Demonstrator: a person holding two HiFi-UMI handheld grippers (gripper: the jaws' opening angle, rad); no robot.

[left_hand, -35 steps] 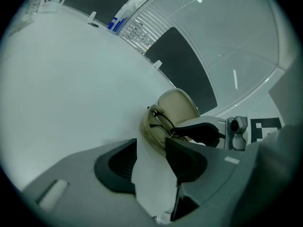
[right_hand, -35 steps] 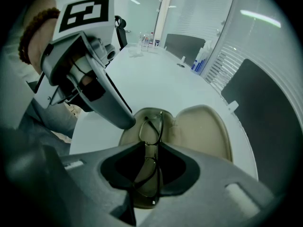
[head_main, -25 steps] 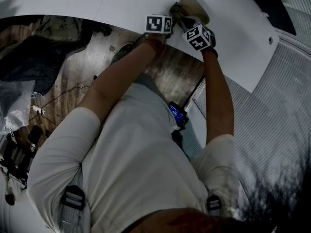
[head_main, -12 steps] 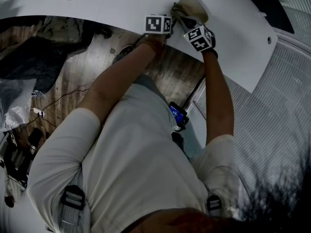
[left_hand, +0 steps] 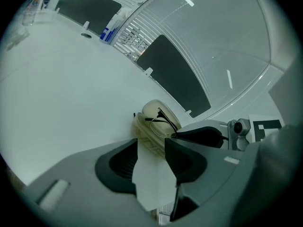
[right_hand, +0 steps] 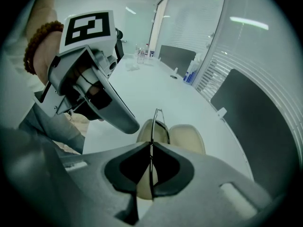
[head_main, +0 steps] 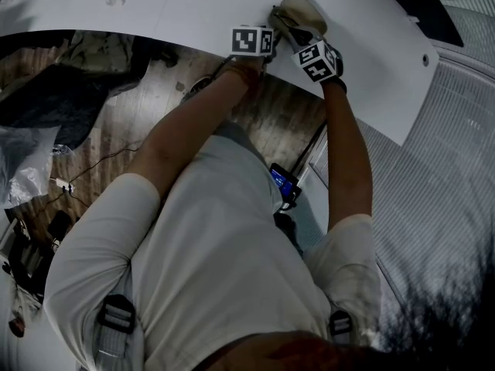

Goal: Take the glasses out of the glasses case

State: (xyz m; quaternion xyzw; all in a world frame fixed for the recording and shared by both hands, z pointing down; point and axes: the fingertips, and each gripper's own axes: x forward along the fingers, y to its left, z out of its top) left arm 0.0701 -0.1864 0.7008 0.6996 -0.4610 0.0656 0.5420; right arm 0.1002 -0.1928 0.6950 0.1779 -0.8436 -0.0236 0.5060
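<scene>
A beige glasses case (head_main: 307, 8) lies open near the front edge of the white table (head_main: 193, 6). In the left gripper view its shell (left_hand: 150, 135) sits between the tips of my left gripper (left_hand: 150, 144), whose pads press its near end. Thin dark-framed glasses (left_hand: 163, 122) stand half out of the case. My right gripper (right_hand: 151, 148) is shut on the glasses frame (right_hand: 158, 119), above the case (right_hand: 187, 136). From the right gripper view, the left gripper (right_hand: 131, 125) reaches the case's left side. Both grippers (head_main: 278, 25) meet at the case in the head view.
Dark chair backs (left_hand: 175, 74) line the table's far side in front of blinds. A blue-and-white bottle (left_hand: 108, 32) and small bottles (right_hand: 142, 53) stand far along the table. The table edge (head_main: 232, 49) runs just under both hands, with wooden floor (head_main: 271, 114) below.
</scene>
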